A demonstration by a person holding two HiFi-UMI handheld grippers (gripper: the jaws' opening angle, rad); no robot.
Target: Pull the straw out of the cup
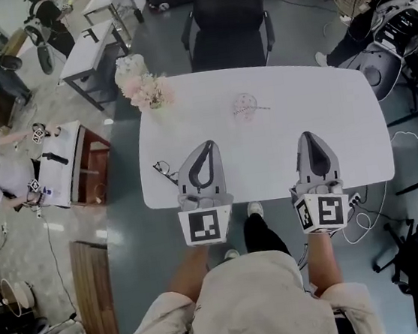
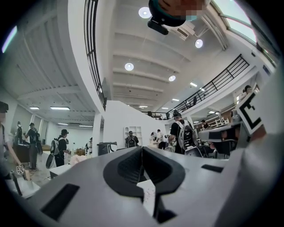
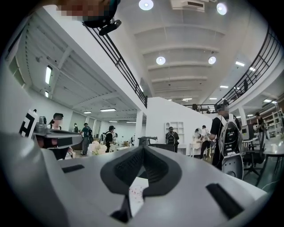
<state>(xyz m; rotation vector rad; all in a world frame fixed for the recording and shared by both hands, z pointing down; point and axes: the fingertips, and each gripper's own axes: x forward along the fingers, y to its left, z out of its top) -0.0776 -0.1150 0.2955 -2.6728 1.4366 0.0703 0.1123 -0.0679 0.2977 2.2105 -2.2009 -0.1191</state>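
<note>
Cup (image 1: pixel 245 107) on white desk (image 1: pixel 323 110), far middle, well ahead of both tools. Black chair (image 1: pixel 225 17) behind desk. Left tool (image 1: pixel 207 143), right tool (image 1: pixel 307 134) over near edge, jaws together, empty. Pink flowers (image 1: pixel 142 87) far-left corner. Straw (image 1: pixel 261 108) in cup.

Holds a white rounded table (image 1: pixel 342 146) on a grey floor (image 1: pixel 129 236), a black office chair (image 1: pixel 227 24) behind it, grey desks (image 1: pixel 93 52) off to the left, round ceiling lights (image 3: pixel 160 60) and a black-railed balcony (image 2: pixel 217 82) overhead.
</note>
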